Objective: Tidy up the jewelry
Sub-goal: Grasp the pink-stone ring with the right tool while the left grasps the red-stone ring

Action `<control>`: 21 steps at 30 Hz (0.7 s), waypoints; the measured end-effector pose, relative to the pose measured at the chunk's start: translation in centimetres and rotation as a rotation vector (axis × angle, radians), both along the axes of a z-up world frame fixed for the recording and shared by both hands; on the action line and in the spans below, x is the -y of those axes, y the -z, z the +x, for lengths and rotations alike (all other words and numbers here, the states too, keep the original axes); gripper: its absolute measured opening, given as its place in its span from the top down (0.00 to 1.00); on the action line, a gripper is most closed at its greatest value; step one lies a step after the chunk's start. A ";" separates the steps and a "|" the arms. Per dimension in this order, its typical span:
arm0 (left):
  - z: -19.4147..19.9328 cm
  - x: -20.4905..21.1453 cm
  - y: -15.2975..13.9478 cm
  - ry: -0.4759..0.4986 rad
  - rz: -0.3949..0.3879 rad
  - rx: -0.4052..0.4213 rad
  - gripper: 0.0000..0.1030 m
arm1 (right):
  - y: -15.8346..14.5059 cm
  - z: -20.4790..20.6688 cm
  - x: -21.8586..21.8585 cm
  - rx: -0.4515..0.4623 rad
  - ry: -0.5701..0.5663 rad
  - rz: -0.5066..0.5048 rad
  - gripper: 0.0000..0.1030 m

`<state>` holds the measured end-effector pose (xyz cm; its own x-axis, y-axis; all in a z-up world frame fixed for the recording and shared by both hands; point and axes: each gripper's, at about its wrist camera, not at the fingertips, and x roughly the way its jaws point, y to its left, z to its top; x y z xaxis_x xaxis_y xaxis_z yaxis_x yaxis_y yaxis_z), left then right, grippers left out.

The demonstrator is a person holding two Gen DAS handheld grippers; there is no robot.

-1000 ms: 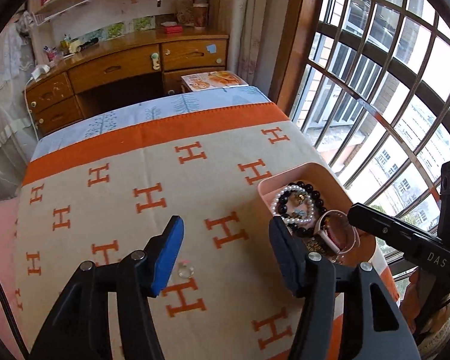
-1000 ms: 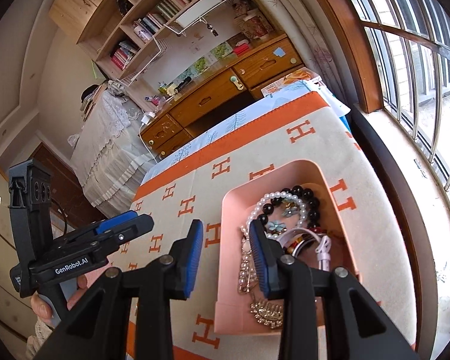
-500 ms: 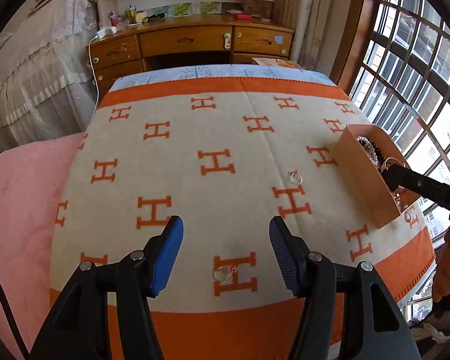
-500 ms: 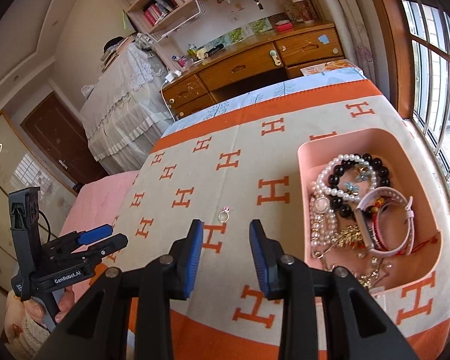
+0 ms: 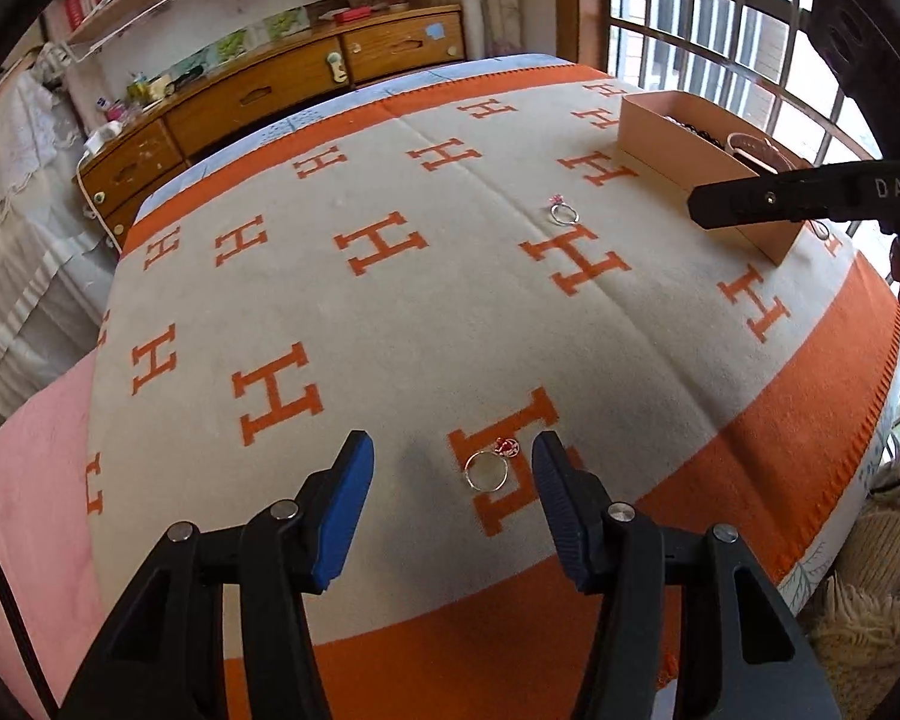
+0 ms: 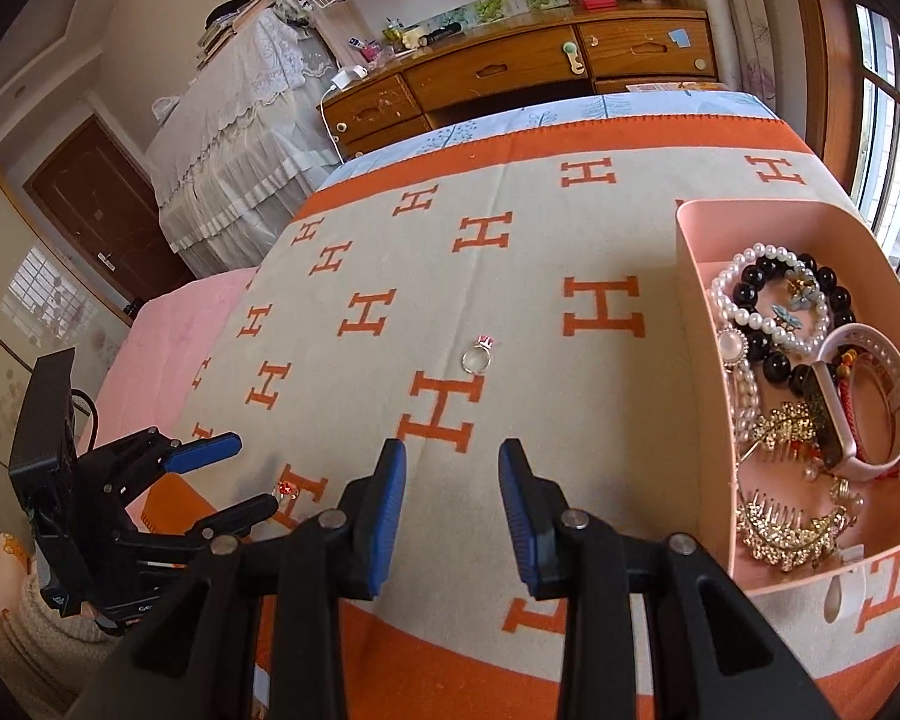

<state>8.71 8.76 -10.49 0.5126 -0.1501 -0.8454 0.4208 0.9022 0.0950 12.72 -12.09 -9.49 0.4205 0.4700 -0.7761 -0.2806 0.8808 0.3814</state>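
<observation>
Behind the left claw (image 6: 234,480), a red-stoned ring (image 6: 286,488) shows partly.

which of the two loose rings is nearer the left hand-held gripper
The red-stone ring, lying between the open left hand-held gripper fingers; the pink-stone ring lies farther off, toward the pink box.

Left view: black right gripper finger (image 5: 774,204) hides part of the pink rectangular jewelry box (image 5: 678,138); its contents mostly concealed.
</observation>
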 end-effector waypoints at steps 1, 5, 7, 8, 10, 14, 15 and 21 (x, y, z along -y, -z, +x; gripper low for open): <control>0.1 0.2 0.2 0.024 0.006 -0.004 0.53 | 0.2 0.1 -0.1 -0.006 0.001 -0.002 0.69; 0.7 0.6 1.0 0.102 0.026 -0.033 0.64 | 0.6 0.5 -0.5 -0.017 0.003 -0.016 0.69; 0.9 0.5 0.9 0.133 0.013 -0.040 0.64 | 0.7 0.7 -0.7 -0.021 0.003 -0.024 0.69; 1.0 0.5 0.9 0.147 0.009 -0.048 0.64 | 0.9 0.8 -0.7 -0.023 0.005 -0.028 0.69; 1.1 0.4 0.9 0.180 0.002 -0.060 0.64 | 1.2 1.2 -0.9 -0.030 0.007 -0.036 0.69; 1.0 0.1 1.0 0.231 -0.018 -0.086 0.65 | 1.7 1.8 -1.5 -0.033 0.004 -0.056 0.69; 1.0 0.0 1.0 0.239 -0.023 -0.091 0.66 | 1.8 2.0 -1.7 -0.025 0.002 -0.067 0.69; 1.2 -0.1 0.9 0.255 -0.062 -0.122 0.87 | 1.9 3.1 -3.4 0.030 -0.013 -0.140 0.69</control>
